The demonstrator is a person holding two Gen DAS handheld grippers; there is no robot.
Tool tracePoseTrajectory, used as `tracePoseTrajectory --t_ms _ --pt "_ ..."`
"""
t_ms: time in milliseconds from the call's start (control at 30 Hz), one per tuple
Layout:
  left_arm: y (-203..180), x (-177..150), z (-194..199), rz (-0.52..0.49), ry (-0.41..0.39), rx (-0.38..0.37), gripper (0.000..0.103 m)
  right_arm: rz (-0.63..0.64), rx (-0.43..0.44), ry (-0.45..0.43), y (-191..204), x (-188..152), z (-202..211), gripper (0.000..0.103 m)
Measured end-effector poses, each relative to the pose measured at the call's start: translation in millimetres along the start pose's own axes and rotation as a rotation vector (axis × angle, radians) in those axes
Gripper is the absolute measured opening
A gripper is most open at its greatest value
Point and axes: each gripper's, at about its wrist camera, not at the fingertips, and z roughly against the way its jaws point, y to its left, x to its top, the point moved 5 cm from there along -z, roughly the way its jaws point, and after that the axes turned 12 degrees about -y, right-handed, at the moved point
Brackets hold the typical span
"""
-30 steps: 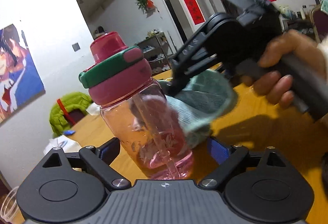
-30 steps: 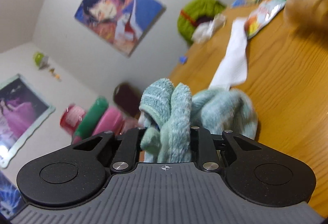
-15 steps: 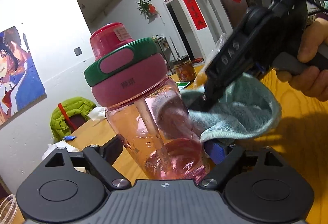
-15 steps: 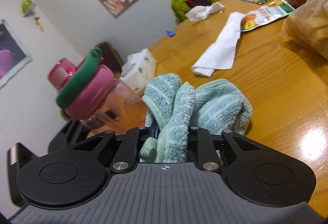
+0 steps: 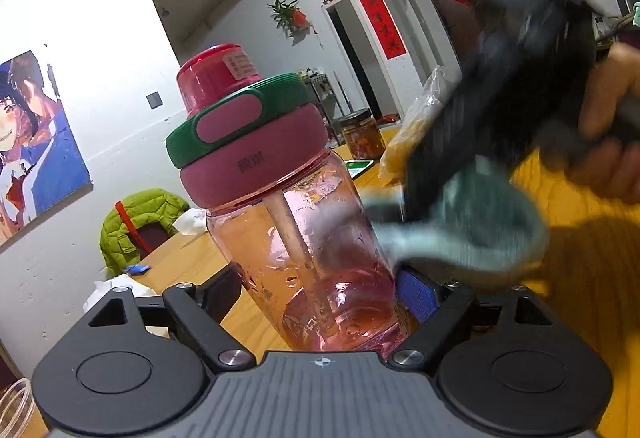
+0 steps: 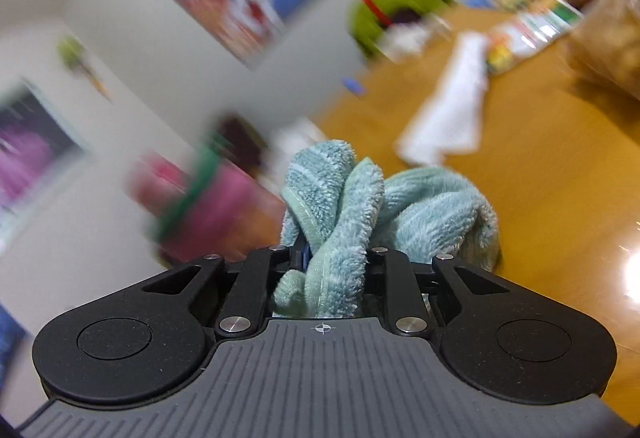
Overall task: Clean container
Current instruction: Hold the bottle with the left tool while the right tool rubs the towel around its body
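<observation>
A clear pink bottle [image 5: 304,238] with a pink and green lid and a straw inside stands tilted between my left gripper's [image 5: 320,294] fingers. Its jaws are closing, and the blue pads touch the bottle's lower sides. My right gripper [image 6: 332,254] is shut on a bunched teal cloth [image 6: 432,213]. In the left wrist view that cloth [image 5: 460,234] lies against the bottle's right side, and the right gripper [image 5: 400,213] above it is blurred by motion. In the right wrist view the bottle [image 6: 216,209] is a blur at the left.
On the wooden table [image 5: 580,278] stand a glass jar [image 5: 362,133] and a plastic bag of food [image 5: 416,133] behind the bottle. A white paper towel [image 6: 452,109] and a snack packet [image 6: 532,25] lie farther off. A green jacket [image 5: 140,222] hangs on a chair.
My left gripper's jaws have narrowed onto the bottle, which now sits deeper between them. The right gripper has swung with the cloth along the bottle's side and is now blurred.
</observation>
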Motion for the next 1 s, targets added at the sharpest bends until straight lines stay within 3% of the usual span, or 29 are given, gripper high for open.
tracePoseTrajectory --t_ms 100,200,333,400,433,533,667,733,867,1000 --pt "1.3 -0.3 0.2 -0.001 -0.002 -0.001 0.083 0.061 -0.085 0.055 -3.8 -10.4 -13.7 0.021" --pt "2.3 -0.4 0.2 -0.001 -0.003 -0.003 0.083 0.074 -0.066 -0.010 4.1 -4.8 -3.0 0.021" --pt "-1.8 1.7 3.4 -0.002 -0.010 -0.013 0.083 -0.034 0.171 -0.228 17.1 23.0 36.7 0.021" --pt "-2.2 1.4 0.8 -0.004 -0.009 -0.022 0.083 -0.080 0.257 -0.271 18.5 29.5 48.1 0.021" --pt "-1.6 0.9 -1.1 -0.002 -0.009 -0.022 0.083 -0.084 0.249 -0.258 17.2 29.1 46.4 0.021" --pt "0.9 -0.9 -5.9 0.010 -0.001 -0.032 0.083 -0.090 0.110 -0.135 3.7 19.0 23.1 0.021" --pt "3.9 -0.9 -7.5 0.018 0.010 -0.022 0.084 0.017 -0.079 0.017 -7.3 -2.7 -9.2 0.021" --pt "5.9 -1.5 -4.0 0.029 0.039 -0.007 0.092 0.035 -0.087 0.017 -6.4 -4.9 -9.4 0.021" --pt "13.9 0.0 -0.2 0.023 0.105 0.053 0.092 0.036 -0.072 -0.076 -4.1 4.0 -2.0 0.021" --pt "13.8 6.6 8.0 0.076 0.094 -0.019 0.086 -0.025 -0.023 -0.183 -1.8 16.0 2.0 0.021"
